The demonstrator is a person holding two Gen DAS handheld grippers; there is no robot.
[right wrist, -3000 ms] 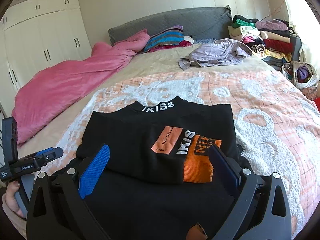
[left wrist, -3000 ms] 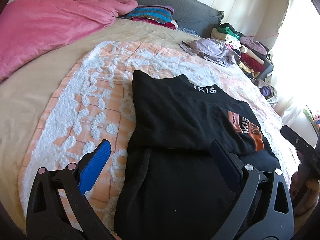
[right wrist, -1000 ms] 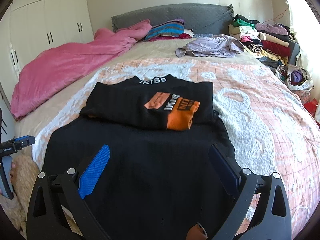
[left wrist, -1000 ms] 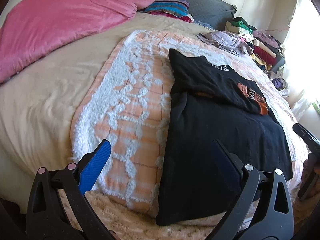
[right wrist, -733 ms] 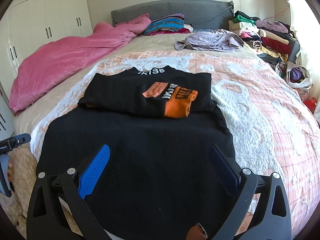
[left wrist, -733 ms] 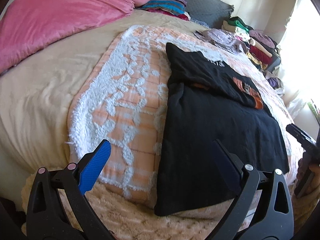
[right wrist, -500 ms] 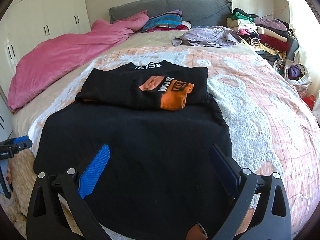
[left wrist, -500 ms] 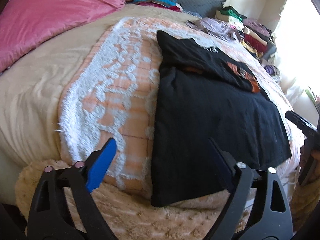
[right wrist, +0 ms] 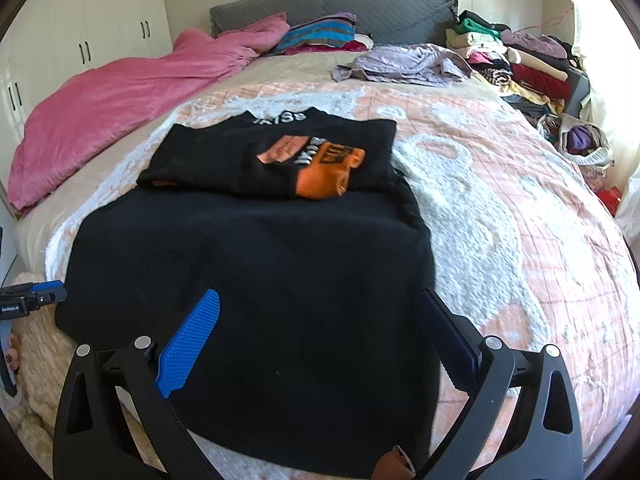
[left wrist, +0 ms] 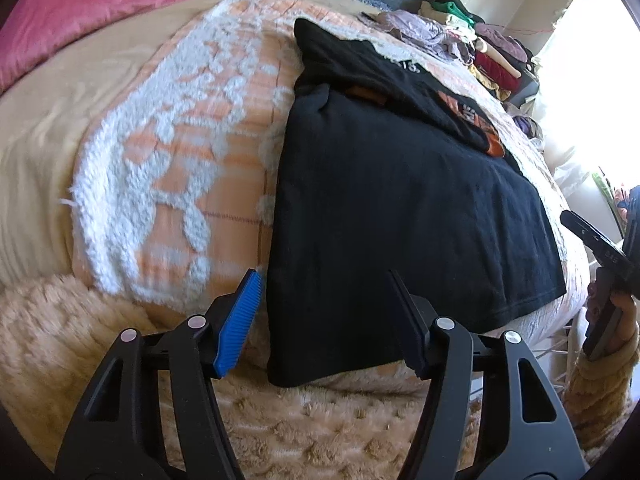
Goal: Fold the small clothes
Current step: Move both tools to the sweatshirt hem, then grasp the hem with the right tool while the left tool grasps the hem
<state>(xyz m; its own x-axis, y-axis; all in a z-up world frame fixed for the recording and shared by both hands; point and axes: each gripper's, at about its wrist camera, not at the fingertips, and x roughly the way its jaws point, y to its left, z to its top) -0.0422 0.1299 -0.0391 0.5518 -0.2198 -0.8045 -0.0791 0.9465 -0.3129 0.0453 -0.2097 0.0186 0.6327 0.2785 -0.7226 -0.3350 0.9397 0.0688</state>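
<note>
A black t-shirt (left wrist: pixel 392 208) (right wrist: pixel 256 272) lies flat on the peach and white bedspread (left wrist: pixel 192 128) (right wrist: pixel 500 208), its top part folded down with an orange print (right wrist: pixel 324 176) showing. My left gripper (left wrist: pixel 324 280) is open, low at the bed's foot, straddling the shirt's near left hem corner without holding it. My right gripper (right wrist: pixel 320 304) is open above the shirt's near hem, with nothing between its fingers. The right gripper's body (left wrist: pixel 600 240) shows at the right edge of the left wrist view; the left gripper's tip (right wrist: pixel 32 300) shows at the left edge of the right wrist view.
A pink duvet (right wrist: pixel 120 108) covers the bed's left side. Lilac clothes (right wrist: pixel 404 64) and a clothes pile (right wrist: pixel 516 60) lie at the back right. A fluffy beige blanket (left wrist: pixel 280 420) hangs over the foot of the bed. White wardrobes (right wrist: pixel 80 32) stand at the left.
Both grippers have drawn back from the folded top to the shirt's near hem. The left gripper dropped lower toward the hem corner and its jaws have narrowed, still open.
</note>
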